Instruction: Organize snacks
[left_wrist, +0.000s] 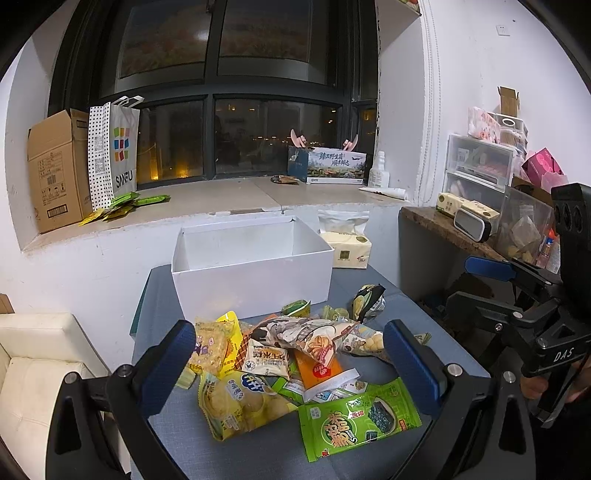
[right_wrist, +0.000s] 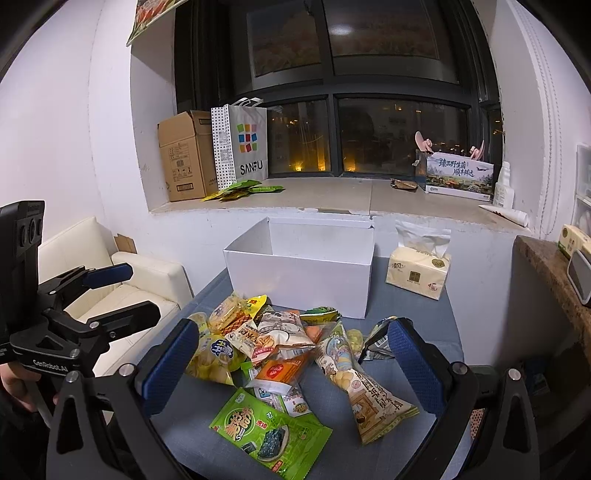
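A pile of snack packets (left_wrist: 288, 354) lies on the grey-blue table (left_wrist: 424, 321), in front of an open white box (left_wrist: 251, 273) that looks empty. A green seaweed packet (left_wrist: 356, 419) lies nearest, a yellow chip bag (left_wrist: 236, 402) to its left. My left gripper (left_wrist: 291, 365) is open and empty, hovering above the pile. My right gripper (right_wrist: 291, 365) is open and empty above the same pile (right_wrist: 280, 350), with the green packet (right_wrist: 271, 434) and a long beige snack bag (right_wrist: 365, 391) between its fingers. The white box (right_wrist: 299, 280) stands behind. The right gripper also shows in the left wrist view (left_wrist: 491, 280), and the left gripper in the right wrist view (right_wrist: 110, 291).
A tissue pack (right_wrist: 419, 271) stands right of the box. The window sill (right_wrist: 332, 195) holds a cardboard box (right_wrist: 184, 155), a SANFU bag (right_wrist: 243, 142), green packets and a printed box (right_wrist: 460, 177). A cream sofa (right_wrist: 122, 291) is left, a cluttered shelf (left_wrist: 450, 229) right.
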